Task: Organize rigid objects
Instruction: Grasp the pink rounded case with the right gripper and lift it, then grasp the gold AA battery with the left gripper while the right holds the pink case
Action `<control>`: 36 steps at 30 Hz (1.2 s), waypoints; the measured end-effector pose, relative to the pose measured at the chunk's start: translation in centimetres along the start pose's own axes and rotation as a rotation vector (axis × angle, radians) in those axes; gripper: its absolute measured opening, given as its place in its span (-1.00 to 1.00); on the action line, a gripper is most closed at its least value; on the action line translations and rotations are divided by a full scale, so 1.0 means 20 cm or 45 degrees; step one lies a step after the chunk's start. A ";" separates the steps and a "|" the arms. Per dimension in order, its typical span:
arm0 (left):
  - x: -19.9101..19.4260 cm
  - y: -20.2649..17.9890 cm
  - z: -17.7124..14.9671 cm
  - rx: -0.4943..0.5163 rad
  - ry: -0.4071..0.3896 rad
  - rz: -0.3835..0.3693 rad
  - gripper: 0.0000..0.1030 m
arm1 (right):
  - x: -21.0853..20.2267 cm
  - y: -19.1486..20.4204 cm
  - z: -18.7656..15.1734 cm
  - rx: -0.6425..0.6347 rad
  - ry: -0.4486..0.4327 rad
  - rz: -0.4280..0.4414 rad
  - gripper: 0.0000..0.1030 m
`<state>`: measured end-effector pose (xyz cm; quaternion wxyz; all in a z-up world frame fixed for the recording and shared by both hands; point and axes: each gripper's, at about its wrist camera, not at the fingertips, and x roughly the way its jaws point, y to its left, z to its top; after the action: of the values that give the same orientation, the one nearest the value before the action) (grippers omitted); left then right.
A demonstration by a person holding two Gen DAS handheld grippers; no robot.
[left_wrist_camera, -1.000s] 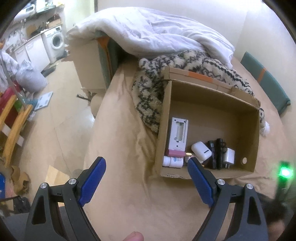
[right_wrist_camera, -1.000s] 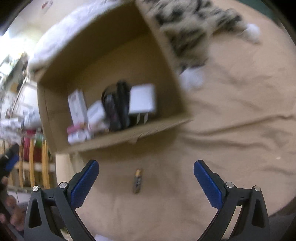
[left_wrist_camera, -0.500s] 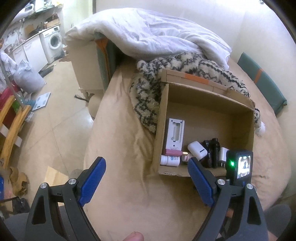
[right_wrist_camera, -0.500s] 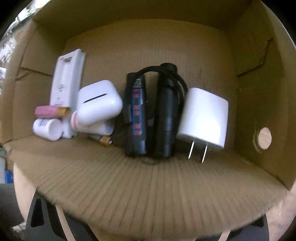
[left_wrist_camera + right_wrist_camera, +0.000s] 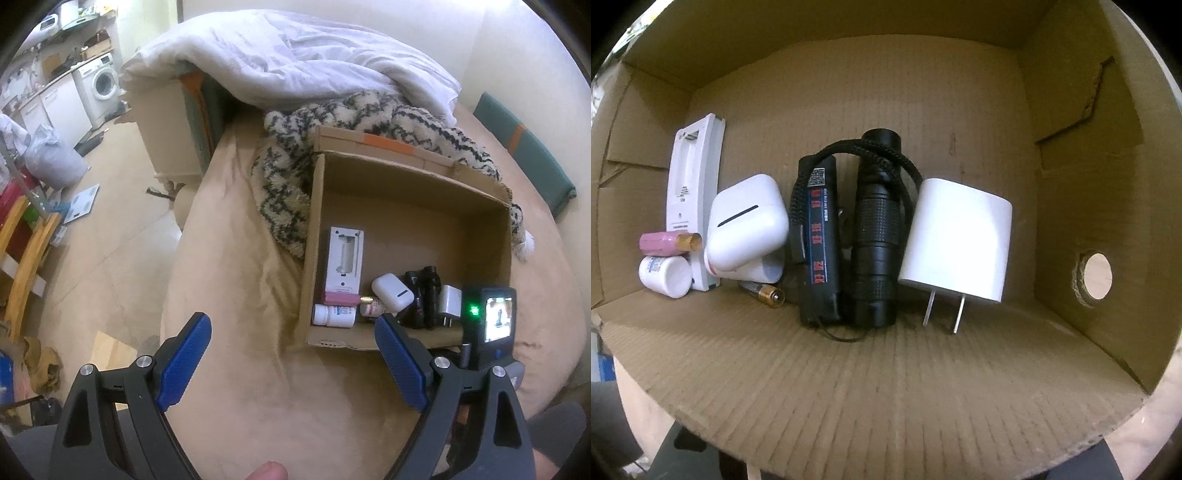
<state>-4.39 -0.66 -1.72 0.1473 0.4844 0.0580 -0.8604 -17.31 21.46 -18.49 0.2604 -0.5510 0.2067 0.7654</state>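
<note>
Now the right hand-held gripper (image 5: 493,325) sits low, just outside the near wall of the open brown cardboard box (image 5: 406,177). A second ago it hung higher, over a small loose cylinder lying on the tan-sheeted bed (image 5: 258,387). Its jaws have just been closing, but that near wall fills the bottom of its own view and hides them, so we cannot tell whether they have anything between them. That cylinder is out of its view as well. From the left wrist we see a slim grey stub (image 5: 466,350) just beside the gripper's body, which may or may not be it. The left hand-held gripper (image 5: 291,325) hovers over the sheet with jaws wide apart and empty. The other items lie in a row against the box's near wall: the white plug adapter (image 5: 956,240), the black ribbed torch (image 5: 877,236), the white rounded earbud case (image 5: 746,221) and the white pill bottle (image 5: 665,275). We judge this a pick of the last stray piece, with the lift into the box not yet made.
</note>
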 end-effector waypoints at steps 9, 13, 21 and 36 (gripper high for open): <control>0.02 0.02 -0.01 -0.006 0.002 0.027 0.73 | -0.16 0.05 -0.07 -0.038 0.103 0.065 0.10; 0.02 0.04 -0.01 -0.022 0.003 0.031 0.73 | -0.30 0.03 -0.15 -0.084 0.131 0.137 0.10; 0.03 0.03 -0.03 -0.019 0.004 0.062 0.73 | -0.71 -0.03 -0.25 -0.216 -0.092 0.233 0.10; 0.11 0.01 -0.07 0.003 0.020 0.130 0.73 | -1.16 -0.14 0.05 -0.142 -0.688 0.333 0.10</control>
<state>-4.24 -0.85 -4.32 0.1901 0.4937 0.0332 -0.8479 -10.34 20.17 3.69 0.1745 -0.3096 0.1566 0.9215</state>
